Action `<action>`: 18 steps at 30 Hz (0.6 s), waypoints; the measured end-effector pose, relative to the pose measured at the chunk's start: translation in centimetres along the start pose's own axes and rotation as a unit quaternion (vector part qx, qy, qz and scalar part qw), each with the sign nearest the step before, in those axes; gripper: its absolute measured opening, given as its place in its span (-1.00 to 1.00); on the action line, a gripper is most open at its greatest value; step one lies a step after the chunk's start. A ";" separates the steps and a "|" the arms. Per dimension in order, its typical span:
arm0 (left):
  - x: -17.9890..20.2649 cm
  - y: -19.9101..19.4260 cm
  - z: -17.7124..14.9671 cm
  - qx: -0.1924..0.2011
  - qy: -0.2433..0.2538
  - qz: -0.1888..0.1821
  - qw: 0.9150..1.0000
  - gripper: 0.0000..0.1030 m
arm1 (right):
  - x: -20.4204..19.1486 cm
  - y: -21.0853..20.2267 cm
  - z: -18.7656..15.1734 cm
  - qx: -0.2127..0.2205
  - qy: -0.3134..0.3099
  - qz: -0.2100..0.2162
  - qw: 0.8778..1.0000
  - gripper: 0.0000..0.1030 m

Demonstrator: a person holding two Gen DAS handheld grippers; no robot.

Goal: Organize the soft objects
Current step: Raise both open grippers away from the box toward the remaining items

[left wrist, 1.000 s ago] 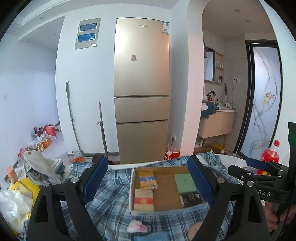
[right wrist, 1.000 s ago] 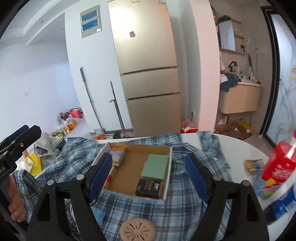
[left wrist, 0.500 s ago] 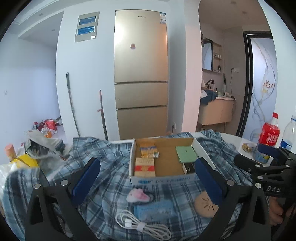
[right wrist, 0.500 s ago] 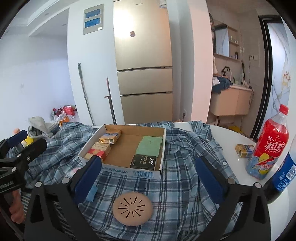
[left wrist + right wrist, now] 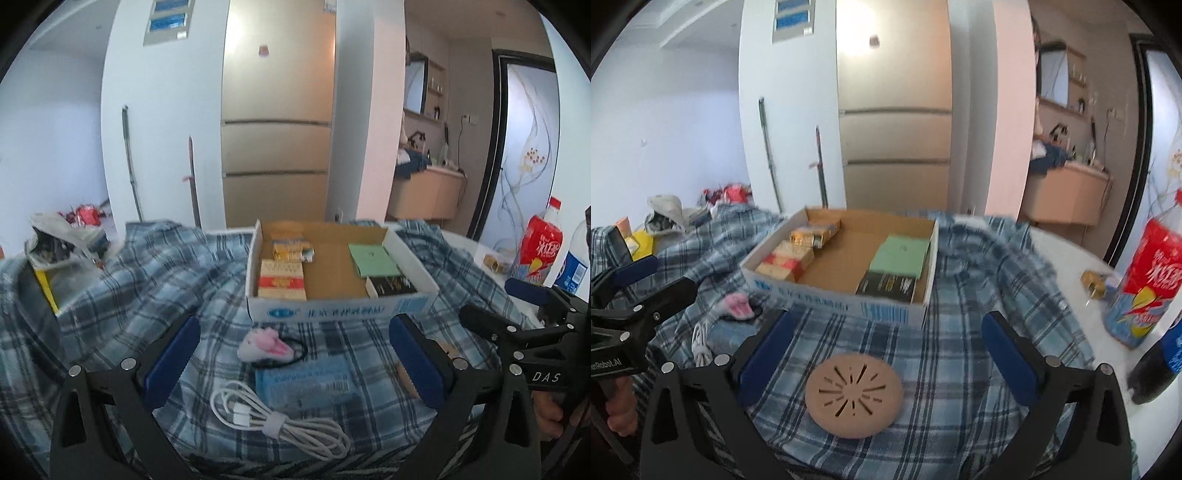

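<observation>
Your left gripper [image 5: 293, 360] gapes wide around the blue packet [image 5: 306, 382]; your right gripper [image 5: 886, 360] gapes wide around the tan disc [image 5: 854, 395].

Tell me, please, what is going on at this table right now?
A person holds a gripper in each hand above a plaid shirt spread on the table. Both the left gripper and the right gripper have their jaws open and hold nothing. A box with small packs sits on the shirt. In front of it lie a pink hair tie, a tissue pack, a white cable and a tan disc.
</observation>
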State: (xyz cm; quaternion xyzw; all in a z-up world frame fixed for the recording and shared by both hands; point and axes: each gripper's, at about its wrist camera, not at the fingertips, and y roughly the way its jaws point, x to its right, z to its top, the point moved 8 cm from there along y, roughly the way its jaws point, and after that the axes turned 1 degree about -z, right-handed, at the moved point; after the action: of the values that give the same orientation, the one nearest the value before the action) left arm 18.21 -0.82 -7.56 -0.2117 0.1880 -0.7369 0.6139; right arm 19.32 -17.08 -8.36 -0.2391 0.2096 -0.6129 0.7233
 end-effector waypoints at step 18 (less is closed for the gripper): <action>-0.6 6.4 -4.5 -0.187 -0.066 -0.065 0.978 1.00 | -0.7 3.4 -3.4 -0.113 -0.004 0.026 0.993 0.97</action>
State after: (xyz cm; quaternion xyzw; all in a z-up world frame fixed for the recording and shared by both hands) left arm 21.13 -1.27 -14.85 -0.3826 0.2672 -0.7118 0.5250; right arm 19.86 -16.25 -13.13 -0.3157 0.2810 -0.5652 0.7085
